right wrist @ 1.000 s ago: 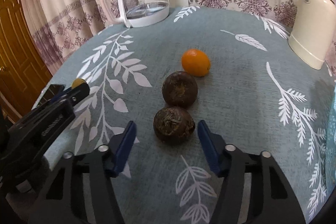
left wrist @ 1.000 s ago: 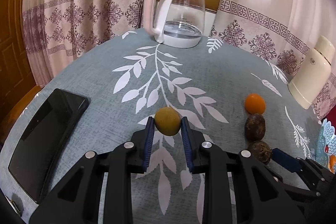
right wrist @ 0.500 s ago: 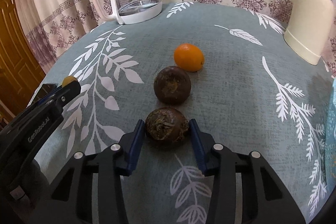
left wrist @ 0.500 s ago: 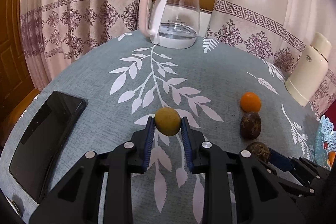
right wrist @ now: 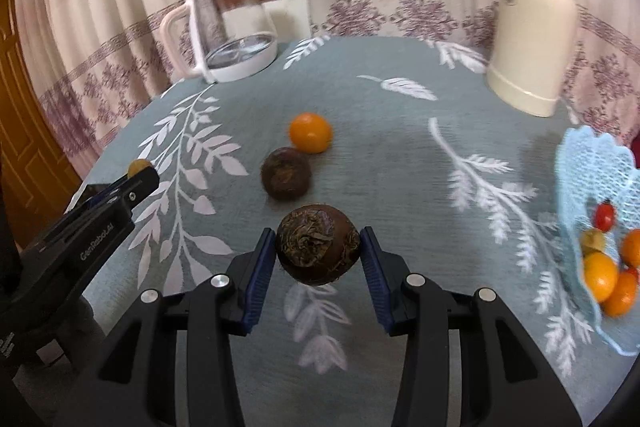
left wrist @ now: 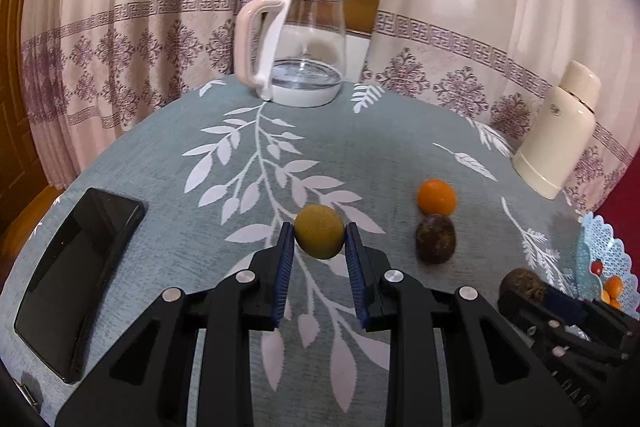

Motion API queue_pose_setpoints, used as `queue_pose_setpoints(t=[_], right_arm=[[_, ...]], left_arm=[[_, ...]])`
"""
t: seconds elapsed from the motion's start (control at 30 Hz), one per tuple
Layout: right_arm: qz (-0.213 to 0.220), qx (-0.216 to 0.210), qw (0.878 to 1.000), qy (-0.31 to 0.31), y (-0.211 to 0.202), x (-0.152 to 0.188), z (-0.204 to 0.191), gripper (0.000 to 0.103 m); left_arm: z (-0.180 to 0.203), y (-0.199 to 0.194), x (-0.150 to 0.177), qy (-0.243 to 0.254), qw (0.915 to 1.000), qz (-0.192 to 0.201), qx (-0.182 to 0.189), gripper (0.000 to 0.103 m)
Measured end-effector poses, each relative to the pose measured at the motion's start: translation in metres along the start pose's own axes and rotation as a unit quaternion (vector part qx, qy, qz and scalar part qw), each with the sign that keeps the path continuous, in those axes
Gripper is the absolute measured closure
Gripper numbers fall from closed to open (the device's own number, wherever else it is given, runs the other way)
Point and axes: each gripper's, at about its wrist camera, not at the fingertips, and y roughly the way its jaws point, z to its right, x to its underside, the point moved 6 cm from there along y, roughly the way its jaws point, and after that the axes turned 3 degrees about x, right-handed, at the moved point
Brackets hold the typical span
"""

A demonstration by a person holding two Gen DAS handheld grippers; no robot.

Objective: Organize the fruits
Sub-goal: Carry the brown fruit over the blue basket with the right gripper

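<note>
My left gripper is shut on a yellow-green fruit, held just above the leaf-patterned tablecloth. My right gripper is shut on a dark brown fruit, lifted off the cloth; it also shows in the left wrist view as a brown fruit at the lower right. A second brown fruit and an orange lie on the cloth beyond it. A light blue mesh basket at the right edge holds several oranges and small fruits.
A glass kettle with a pink handle stands at the far side. A cream flask stands at the back right. A black phone lies at the left edge of the table. Curtains hang behind the table.
My right gripper closed on the nearest brown fruit and lifted it toward the right, bringing the basket into view. My left gripper rose slightly with the yellow-green fruit.
</note>
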Motion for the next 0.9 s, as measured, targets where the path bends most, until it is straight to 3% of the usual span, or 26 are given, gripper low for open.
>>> queue_pose_setpoints(t=[0.4, 0.9], right_arm=[[0.041, 0.056, 0.995, 0.066, -0.051, -0.002, 0.073, 0.059], [0.061, 0.141, 0.977, 0.145, -0.095, 0.014, 0.175, 0.059]], left_arm=[[0.014, -0.007, 0.001, 0.018, 0.9996, 0.008, 0.018, 0.076], [0.02, -0.009, 0.003, 0.03, 0.9993, 0.008, 0.02, 0.076]])
